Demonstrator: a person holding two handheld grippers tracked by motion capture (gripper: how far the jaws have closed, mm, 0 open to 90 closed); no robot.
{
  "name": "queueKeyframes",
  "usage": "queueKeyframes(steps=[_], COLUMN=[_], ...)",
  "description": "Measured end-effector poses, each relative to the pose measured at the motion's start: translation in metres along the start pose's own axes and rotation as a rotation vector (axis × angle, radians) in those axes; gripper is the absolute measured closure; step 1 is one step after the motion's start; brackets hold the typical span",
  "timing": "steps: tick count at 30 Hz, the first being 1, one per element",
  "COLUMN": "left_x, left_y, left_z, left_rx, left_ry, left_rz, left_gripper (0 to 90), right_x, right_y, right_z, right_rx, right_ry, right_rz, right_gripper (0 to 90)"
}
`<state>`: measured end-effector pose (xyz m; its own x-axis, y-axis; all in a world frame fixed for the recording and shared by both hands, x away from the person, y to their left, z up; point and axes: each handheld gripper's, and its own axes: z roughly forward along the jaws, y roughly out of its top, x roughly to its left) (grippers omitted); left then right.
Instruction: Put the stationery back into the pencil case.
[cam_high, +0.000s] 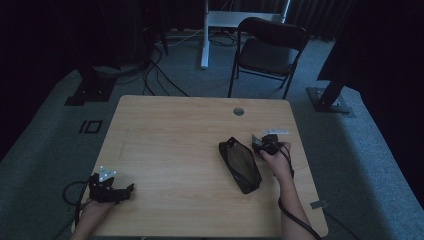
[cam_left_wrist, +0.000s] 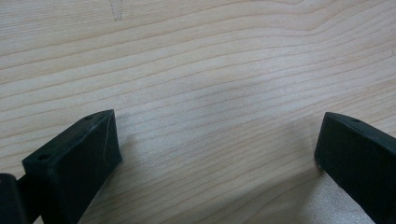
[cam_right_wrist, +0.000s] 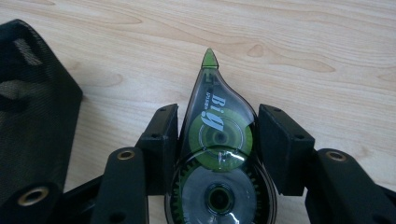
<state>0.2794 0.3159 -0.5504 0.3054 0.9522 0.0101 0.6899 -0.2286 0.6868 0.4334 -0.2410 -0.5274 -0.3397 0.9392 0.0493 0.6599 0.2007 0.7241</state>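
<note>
Item 1: teardrop-shaped correction tape dispenser, clear smoky plastic with green reels (cam_right_wrist: 217, 154). It lies flat on the pale wood-grain counter (cam_high: 175, 145), green tip pointing away from you, between the jaws of your right tool (cam_right_wrist: 217, 140). The jaws press its two sides, so the tool looks clenched on it; the flat lie and side grip suit lifting it without tipping.

Item 2: black mesh zip pouch, long and soft (cam_high: 240, 165). It sits just to the left of the right tool (cam_high: 267, 145), close enough to receive the dispenser, which is probably why you hold it here. From these views you cannot tell whether its mouth is open, and a shut zip would stand in the way.

Item 3: your left tool (cam_high: 112, 187), resting at the near left corner, well apart from the pouch, jaws spread wide over bare wood and grasping nothing.

Surroundings: black folding chair (cam_high: 270, 50) beyond the counter, cables on grey carpet; neither obstructs.
</note>
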Motion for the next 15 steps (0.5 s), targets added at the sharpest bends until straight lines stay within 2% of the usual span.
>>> queueKeyframes(steps=[15], left_x=[0.000], left_y=[0.000], left_z=[0.000], left_rx=[0.000], left_ry=[0.000], left_rz=[0.000], left_gripper=[0.1], right_x=[0.002], right_y=[0.012], right_z=[-0.035], right_rx=[-0.029], right_ry=[0.005], right_rz=[0.011], right_gripper=[49.4])
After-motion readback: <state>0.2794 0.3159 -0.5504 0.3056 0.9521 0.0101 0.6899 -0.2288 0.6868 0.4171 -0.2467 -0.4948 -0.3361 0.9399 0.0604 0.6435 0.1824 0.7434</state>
